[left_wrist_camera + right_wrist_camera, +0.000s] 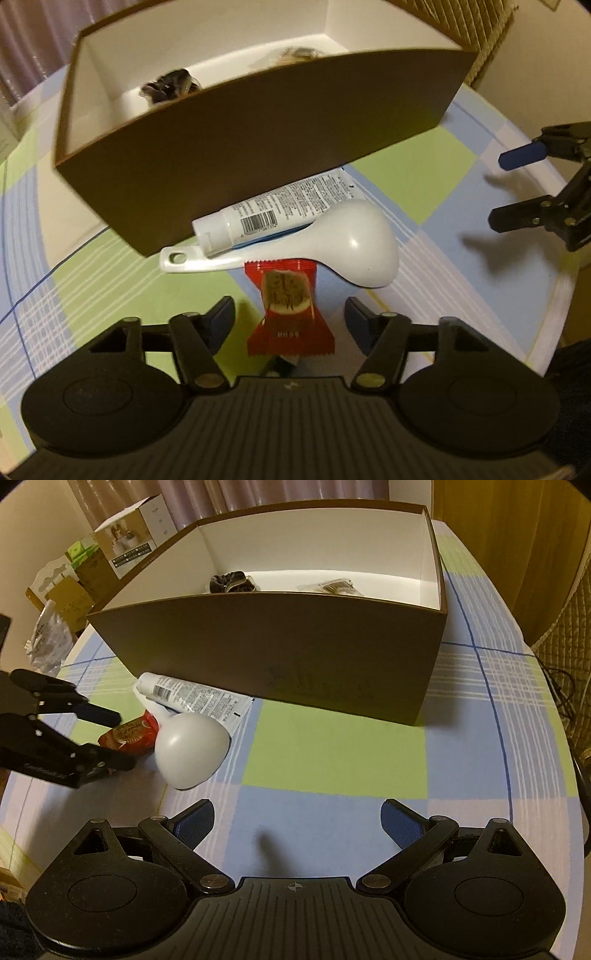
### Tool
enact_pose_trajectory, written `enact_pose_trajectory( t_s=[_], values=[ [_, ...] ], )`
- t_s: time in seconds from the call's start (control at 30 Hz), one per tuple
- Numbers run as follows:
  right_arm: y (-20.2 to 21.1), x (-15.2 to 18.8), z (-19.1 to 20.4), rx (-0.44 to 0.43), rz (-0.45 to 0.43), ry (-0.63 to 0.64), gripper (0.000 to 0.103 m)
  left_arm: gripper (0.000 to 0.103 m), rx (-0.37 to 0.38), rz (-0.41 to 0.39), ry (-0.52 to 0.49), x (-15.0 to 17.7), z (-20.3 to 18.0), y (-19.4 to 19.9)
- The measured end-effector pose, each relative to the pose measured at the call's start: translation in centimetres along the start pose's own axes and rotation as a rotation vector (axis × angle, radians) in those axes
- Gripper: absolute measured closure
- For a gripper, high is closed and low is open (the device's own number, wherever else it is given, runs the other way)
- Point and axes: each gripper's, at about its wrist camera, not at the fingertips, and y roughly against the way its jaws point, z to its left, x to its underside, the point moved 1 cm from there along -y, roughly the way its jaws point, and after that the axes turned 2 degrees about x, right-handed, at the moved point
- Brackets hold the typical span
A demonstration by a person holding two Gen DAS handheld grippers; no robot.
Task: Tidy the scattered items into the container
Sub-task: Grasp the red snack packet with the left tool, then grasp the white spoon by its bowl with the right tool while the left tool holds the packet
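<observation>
left gripper (290, 317): jaws apart either side of the crinkly red snack packet (290, 314), pads not touching it
right gripper (297, 821): wide open, nothing in it
white plastic scoop (354, 243): smooth, rounded, resting on the packet's far end
tube (273, 212): glossy, printed, against the box
brown cardboard box (295, 653): farthest, white inside

Checked tablecloth (332, 753); curtains (236, 494); stacked cartons (122, 550); warm dim light.

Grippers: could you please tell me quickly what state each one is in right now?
Left gripper: open, straddling the red snack packet, pads not touching it.
Right gripper: open, empty.
</observation>
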Motion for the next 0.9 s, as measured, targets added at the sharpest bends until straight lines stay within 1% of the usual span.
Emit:
enact_pose_trajectory(
  t_s=[0.07, 0.1, 0.17, 0.33, 0.43, 0.53, 0.7, 0.8, 0.9],
  values=[
    [0.0, -0.1, 0.0, -0.001, 0.000, 0.002, 0.002, 0.055, 0.008, 0.016, -0.009, -0.4, 0.1, -0.8],
    [0.0, -0.2, 0.1, -0.003, -0.002, 0.003, 0.002, 0.064, 0.007, 0.023, -0.012, -0.5, 0.1, -1.2],
    [0.1, -0.3, 0.3, -0.018, -0.013, 0.010, 0.002, 0.074, 0.010, 0.037, -0.006, -0.6, 0.4, -1.6],
    [-0.1, -1.0, 1.8, -0.108, -0.050, 0.076, 0.002, 0.075, 0.027, 0.017, 0.004, -0.1, 0.9, -0.4],
    [-0.8, -1.5, 3.6, -0.159, -0.062, 0.162, 0.002, 0.075, 0.021, 0.000, 0.026, 0.5, 1.6, 0.8],
    [-2.1, -2.0, 5.9, -0.184, -0.061, 0.260, 0.002, 0.075, 0.011, -0.022, 0.060, 1.0, 2.3, 2.1],
    [-4.7, -2.6, 8.7, -0.183, -0.051, 0.414, 0.002, 0.075, -0.005, -0.054, 0.119, 2.0, 3.5, 3.8],
    [-6.1, -2.9, 9.4, -0.176, -0.047, 0.480, 0.002, 0.075, -0.009, -0.069, 0.154, 2.7, 4.0, 4.6],
    [-7.1, -3.2, 9.6, -0.166, -0.052, 0.519, 0.002, 0.075, -0.015, -0.076, 0.179, 3.4, 4.5, 5.2]
  ],
)
